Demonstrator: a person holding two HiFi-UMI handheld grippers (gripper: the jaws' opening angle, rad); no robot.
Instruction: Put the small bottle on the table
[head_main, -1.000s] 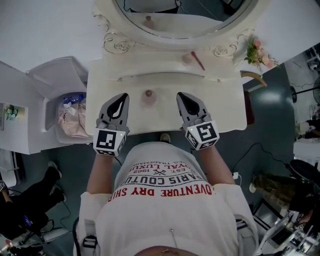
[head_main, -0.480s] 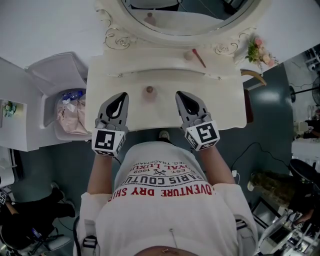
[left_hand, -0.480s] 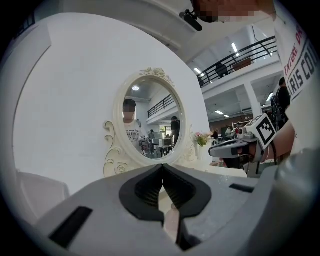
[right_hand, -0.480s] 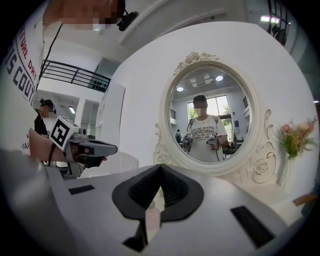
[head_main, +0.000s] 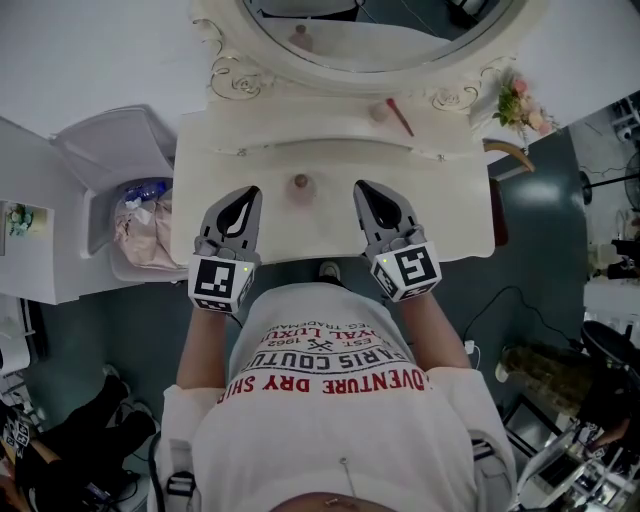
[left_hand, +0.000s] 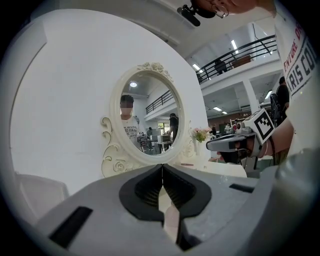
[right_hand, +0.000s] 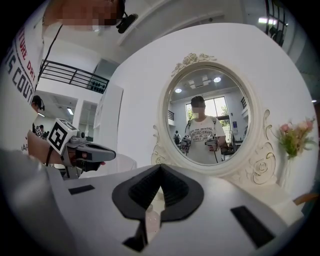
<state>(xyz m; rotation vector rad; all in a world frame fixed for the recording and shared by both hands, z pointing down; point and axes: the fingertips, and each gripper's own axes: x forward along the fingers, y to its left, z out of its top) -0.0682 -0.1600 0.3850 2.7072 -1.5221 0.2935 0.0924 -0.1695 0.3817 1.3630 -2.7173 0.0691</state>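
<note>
The bystander (head_main: 75, 455) in dark clothes at the left has walked from beside the bin (head_main: 98, 230) down toward the bottom corner of the head view, well apart from it now. The head camera has tipped a little, so the dressing table (head_main: 200, 200) and mirror (head_main: 370, 45) sit slightly higher.

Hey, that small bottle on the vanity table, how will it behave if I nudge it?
The small bottle looks tiny against the table, so probably light. It seems to stand upright on a narrow base, so a nudge may tip it. Round from above, it might then roll.
</note>
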